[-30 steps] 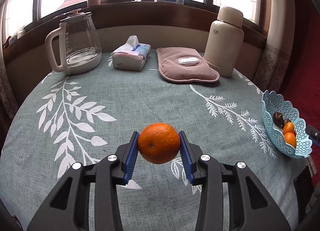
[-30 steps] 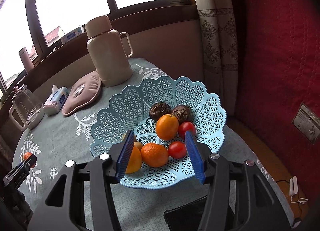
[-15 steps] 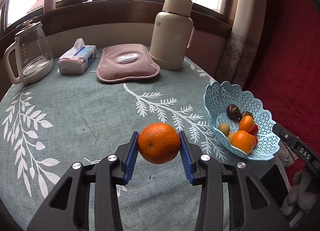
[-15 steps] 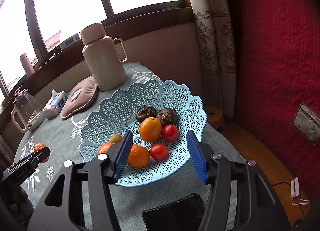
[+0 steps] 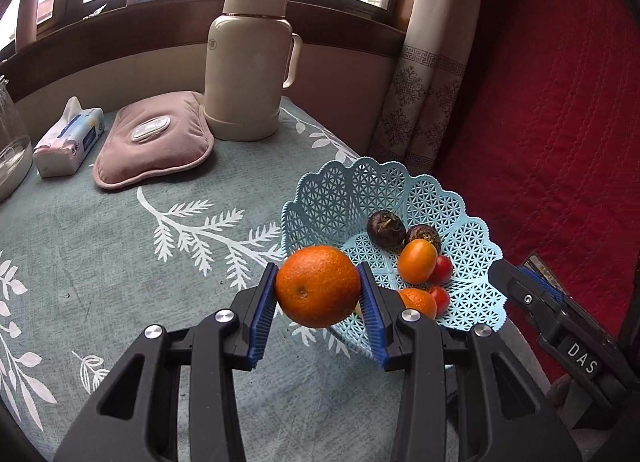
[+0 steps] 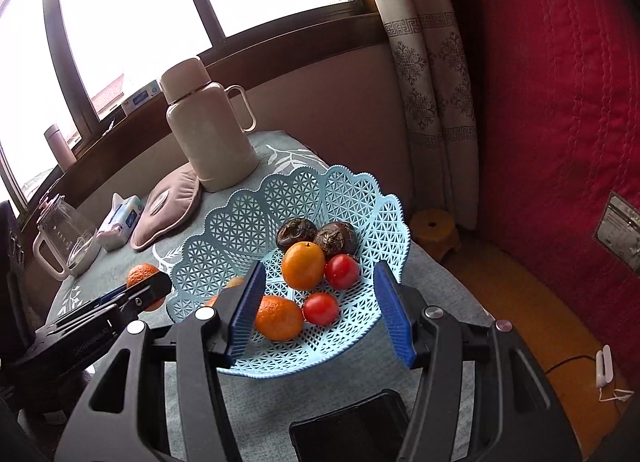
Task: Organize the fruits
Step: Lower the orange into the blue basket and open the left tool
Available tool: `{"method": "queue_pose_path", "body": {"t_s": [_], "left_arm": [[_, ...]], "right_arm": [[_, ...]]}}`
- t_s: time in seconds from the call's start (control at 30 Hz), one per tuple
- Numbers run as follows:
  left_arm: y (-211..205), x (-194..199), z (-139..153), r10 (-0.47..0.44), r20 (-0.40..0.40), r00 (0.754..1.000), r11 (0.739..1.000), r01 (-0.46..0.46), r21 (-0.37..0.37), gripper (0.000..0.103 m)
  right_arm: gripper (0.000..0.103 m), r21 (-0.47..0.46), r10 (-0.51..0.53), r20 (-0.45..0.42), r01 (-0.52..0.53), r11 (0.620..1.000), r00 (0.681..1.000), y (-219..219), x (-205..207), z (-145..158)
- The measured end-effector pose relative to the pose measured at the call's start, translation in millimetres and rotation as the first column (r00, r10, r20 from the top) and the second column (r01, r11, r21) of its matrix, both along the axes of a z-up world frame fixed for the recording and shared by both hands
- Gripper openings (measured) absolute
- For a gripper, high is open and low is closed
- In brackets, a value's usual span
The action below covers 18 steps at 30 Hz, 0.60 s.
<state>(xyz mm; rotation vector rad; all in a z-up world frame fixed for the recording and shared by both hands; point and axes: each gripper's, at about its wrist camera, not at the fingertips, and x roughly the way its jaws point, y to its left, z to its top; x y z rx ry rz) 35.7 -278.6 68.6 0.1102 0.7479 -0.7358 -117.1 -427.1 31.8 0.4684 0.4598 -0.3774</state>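
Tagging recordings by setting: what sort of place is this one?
Most likely a home living or dining corner: a round table in a leaf-print cloth by a curtained window, with a thermos, tissue pack and fruit basket.

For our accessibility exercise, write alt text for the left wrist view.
The left gripper holds an orange in its jaws beside a light blue lattice fruit basket of oranges, tomatoes and dark fruits. Behind stand a cream thermos, pink cushion and tissue pack.

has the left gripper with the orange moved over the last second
Yes. The left gripper, shut on the orange, has swung right across the table toward the blue basket.
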Motion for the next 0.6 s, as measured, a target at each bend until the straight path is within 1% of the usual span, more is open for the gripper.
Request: {"method": "queue_pose_path", "body": {"t_s": [0.1,0.4,0.47,0.53,0.6], "left_arm": [[-10.0,3.0,-4.8,-0.03,-0.018,0.999,1.0,0.03,-0.001,0.04],[-13.2,6.9,-11.3,-0.043,-0.027,0.999,0.999,0.042,-0.009,0.041],[-10.8,6.5,-10.6,-0.044,-0.027,0.999,0.999,0.044,-0.02,0.048],[-9.5,4.8,-8.6,-0.04,-0.015,0.999,0.999,0.04,-0.026,0.053],[-8.0,2.9,-6.9,-0.041,-0.005,0.999,0.999,0.041,-0.027,0.054]], "right_arm": [[0.058,0.006,0.003,-0.004,-0.002,1.0,1.0,-0.5,1.2,-1.2],[0.058,0.011,0.006,-0.01,-0.005,1.0,1.0,-0.5,3.4,-2.5],[0.058,0.009,0.006,-0.011,-0.006,1.0,1.0,-0.1,3.6,-2.1],[0.058,0.009,0.006,-0.009,-0.006,1.0,1.0,0.0,3.0,-1.8],[0.058,0.01,0.004,-0.008,-0.004,1.0,1.0,-0.9,2.6,-1.3]]}}
